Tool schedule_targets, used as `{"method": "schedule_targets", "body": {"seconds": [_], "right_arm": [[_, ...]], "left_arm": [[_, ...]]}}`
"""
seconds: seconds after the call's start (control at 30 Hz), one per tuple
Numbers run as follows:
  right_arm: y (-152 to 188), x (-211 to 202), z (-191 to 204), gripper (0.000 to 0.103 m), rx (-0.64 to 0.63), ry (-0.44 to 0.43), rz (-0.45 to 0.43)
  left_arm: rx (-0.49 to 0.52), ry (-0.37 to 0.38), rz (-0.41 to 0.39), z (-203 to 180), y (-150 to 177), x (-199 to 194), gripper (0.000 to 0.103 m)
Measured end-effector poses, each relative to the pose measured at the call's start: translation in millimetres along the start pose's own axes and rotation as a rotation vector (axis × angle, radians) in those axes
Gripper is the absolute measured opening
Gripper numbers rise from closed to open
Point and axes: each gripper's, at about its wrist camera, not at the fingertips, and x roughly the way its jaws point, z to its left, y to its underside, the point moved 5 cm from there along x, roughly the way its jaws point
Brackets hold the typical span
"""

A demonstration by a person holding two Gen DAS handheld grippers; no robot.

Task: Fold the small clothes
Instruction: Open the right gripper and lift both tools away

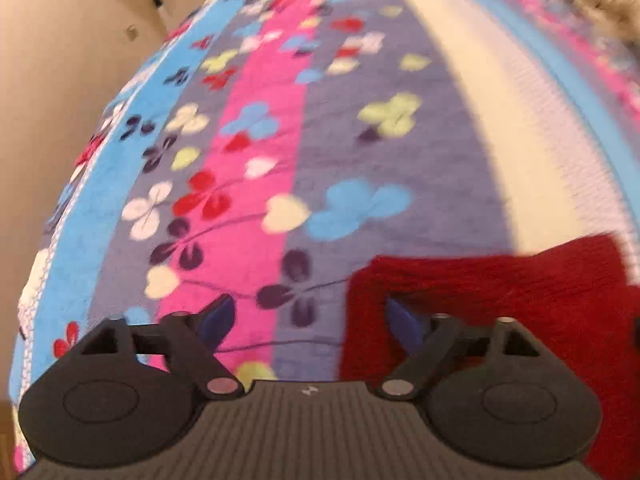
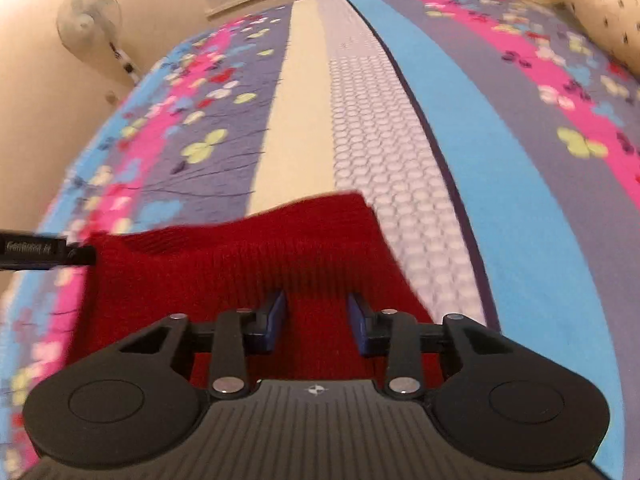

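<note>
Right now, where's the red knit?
The red knit lies on the striped blanket, under the right claw and just right of the open left claw.

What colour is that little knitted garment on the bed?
Plain red garment, ribbed knit, no pattern. The right wrist view shows it best.

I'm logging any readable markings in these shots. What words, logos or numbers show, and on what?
White lettering on the black bar at the left edge of the right wrist view: too blurred to read.
Small white emblem on the right gripper's body: a symbol, no letters.
Same emblem on the left gripper.
</note>
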Motion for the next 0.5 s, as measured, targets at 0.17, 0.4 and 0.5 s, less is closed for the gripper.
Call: {"method": "schedule_targets", "body": {"seconds": [0.17,0.4,0.5], "right_arm": [[-8,-13,-7,0.04,0.086,-0.008,-0.003],[64,-141,9,0.095,0.049,-0.027,-0.119],[111,-185,25,0.099,0.033,0.011,-0.115]], "left_arm": [[-0.023,0.051,0.003,30,22,-22,0.095],[0.017,0.169,-0.051,32,131,-137,0.103],[0.028,0.205,-0.064,22,184,-181,0.103]]}}
